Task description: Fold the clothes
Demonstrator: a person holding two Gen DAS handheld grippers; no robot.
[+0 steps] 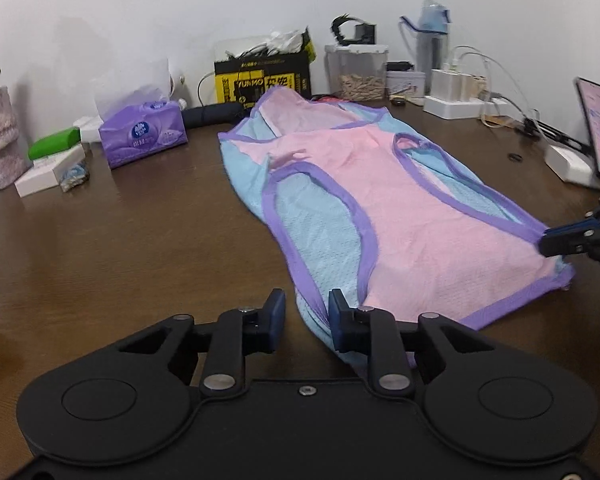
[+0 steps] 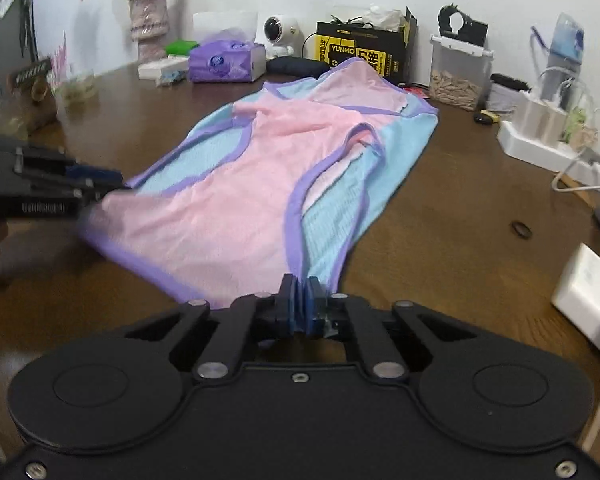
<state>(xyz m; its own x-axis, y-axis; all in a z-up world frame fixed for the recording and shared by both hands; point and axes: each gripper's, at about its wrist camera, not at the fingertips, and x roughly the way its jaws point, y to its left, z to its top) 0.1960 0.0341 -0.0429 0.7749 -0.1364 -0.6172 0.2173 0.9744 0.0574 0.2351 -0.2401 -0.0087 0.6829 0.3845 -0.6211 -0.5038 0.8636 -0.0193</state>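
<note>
1. Nearest in the left wrist view, the left gripper has its jaws apart with a narrow gap, holding nothing; the near corner of the vest lies just under and beside its right finger
2. Nearest in the right wrist view, the right gripper has its jaws closed on the purple hem at the vest's near right corner; fabric shows bunched between the pads
3. Spread lengthwise on the brown table, the vest, pink and blue with purple trim, runs from the near edge to the far side, where its end rests against a yellow-and-black box
4. Seemingly already done: the vest is laid out fairly flat, though wrinkles sit around the armholes and the far part looks doubled over
5. As I judge it, folding has barely begun: only one near corner is gripped, and the left corner is not yet taken
6. Left to do, by my reading: grip the second corner, carry the near edge to the far end, smooth, then fold again into a compact shape
7. Clutter lines the far edge, a tissue pack to the left among it, so room for folding is limited
</note>
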